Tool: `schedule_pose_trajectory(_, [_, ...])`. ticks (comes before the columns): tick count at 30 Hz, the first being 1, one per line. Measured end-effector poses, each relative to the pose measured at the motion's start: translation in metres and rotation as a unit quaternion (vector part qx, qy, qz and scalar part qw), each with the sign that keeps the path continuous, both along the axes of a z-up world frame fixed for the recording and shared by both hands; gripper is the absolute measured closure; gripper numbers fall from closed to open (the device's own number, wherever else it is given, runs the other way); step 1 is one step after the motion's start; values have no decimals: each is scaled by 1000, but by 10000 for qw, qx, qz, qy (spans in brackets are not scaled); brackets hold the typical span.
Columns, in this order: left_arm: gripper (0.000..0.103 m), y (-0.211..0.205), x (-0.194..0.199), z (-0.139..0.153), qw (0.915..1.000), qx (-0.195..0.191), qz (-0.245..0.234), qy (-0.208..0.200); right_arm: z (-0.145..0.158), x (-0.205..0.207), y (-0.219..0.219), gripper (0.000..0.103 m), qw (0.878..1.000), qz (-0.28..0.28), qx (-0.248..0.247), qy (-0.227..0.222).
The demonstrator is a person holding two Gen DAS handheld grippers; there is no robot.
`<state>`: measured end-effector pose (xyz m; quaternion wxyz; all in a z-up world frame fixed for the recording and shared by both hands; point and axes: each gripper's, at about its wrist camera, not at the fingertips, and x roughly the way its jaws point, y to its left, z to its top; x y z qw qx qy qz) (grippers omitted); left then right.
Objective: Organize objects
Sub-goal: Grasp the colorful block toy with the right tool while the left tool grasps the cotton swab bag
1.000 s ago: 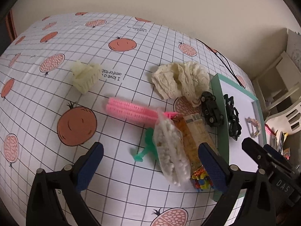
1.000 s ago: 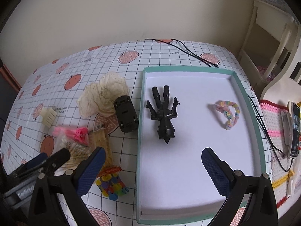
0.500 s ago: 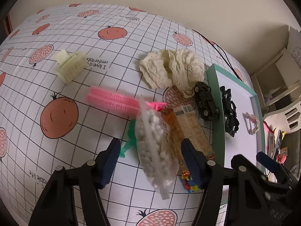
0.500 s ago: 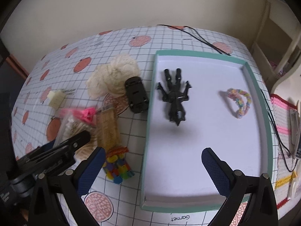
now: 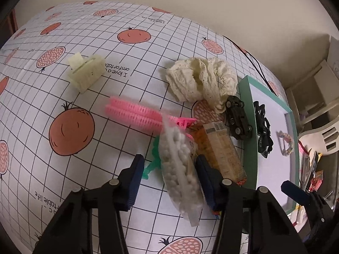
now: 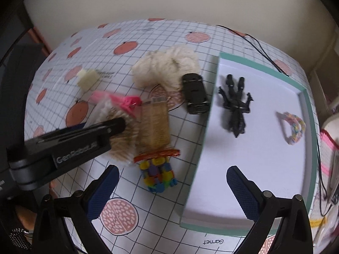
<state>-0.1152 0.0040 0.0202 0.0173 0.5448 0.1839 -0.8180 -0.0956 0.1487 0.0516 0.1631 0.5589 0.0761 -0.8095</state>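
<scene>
A: Which item sits in the left gripper point(image 5: 167, 178)?

B: The bead bag point(image 5: 180, 167), a clear packet of white pellets. It lies on the cloth point(image 5: 89, 139) between the 2 blue pads point(image 5: 132, 183). The jaws are closing; the right pad is against the bag's side, while a gap remains at the left pad.

A: What adjoins the bag?

B: A green piece point(image 5: 151, 165) lies partly beneath it, toward the left pad. The pink roller point(image 5: 135, 114) lies beyond it, its clip end under the bag's top. The amber packet point(image 5: 220, 148) lies just beside the bag, toward the tray point(image 5: 246, 110).

A: And farther out?

B: The lace point(image 5: 201, 82), the car point(image 5: 238, 117) just beside the tray's wall, and a pale clip point(image 5: 85, 73) well apart.

A: The right gripper point(image 6: 171, 188)?

B: Its jaws stand wide apart and empty, astride the tray's near wall. The block toy point(image 6: 157, 175) lies between the pads, nearer its left one.

A: Tray contents?

B: 1 black figure point(image 6: 235, 103) and 1 pastel band point(image 6: 293, 127), well apart.
</scene>
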Motion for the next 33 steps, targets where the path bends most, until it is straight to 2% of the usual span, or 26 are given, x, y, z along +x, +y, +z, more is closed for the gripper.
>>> schedule_pose_trajectory(14, [51, -3, 0, 3, 10000, 74, 59, 9, -1, 6, -15, 30, 9989, 443, -140, -77])
schedule_pose_trajectory(33, [52, 6, -4, -1, 10000, -47, -48, -43, -36, -2, -21, 48, 9974, 524, 234, -437])
